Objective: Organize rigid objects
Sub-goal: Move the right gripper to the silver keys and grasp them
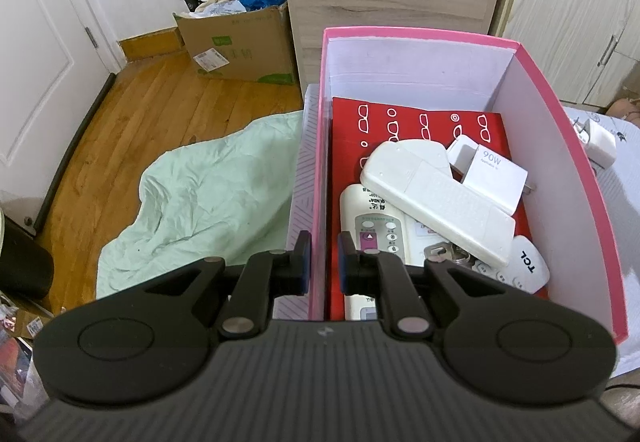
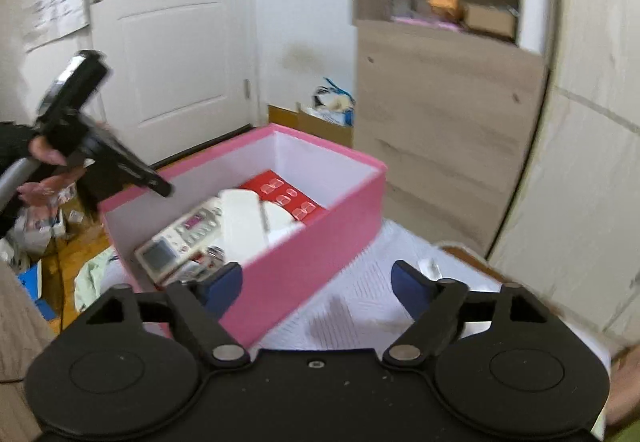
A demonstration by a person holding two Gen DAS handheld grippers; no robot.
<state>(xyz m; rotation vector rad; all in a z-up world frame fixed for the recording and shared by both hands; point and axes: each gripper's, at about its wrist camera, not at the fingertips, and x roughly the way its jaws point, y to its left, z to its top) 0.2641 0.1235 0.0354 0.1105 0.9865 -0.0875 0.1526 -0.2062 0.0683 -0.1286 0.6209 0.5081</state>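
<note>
R gripper [image 2: 316, 284] jaws spread wide, nothing between, hovering at the pink cardboard box [image 2: 304, 266] w/ white remotes [image 2: 240, 226] and a red card [image 2: 288, 198] inside. L gripper [image 2: 162, 188] clamps the box's far wall.

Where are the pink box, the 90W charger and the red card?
Pink box [image 1: 576, 130]: left wrist view, on its right wall's rim.
90W charger [image 1: 496, 172]: left wrist view, on its printed top face.
Red card [image 1: 420, 122]: left wrist view, on its bare upper part.

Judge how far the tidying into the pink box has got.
Done: remotes, a 90W charger box and keys lie inside the pink box. In hand: the left gripper clamps the box wall; the right gripper is open, empty. Left: a white charger outside.
</note>
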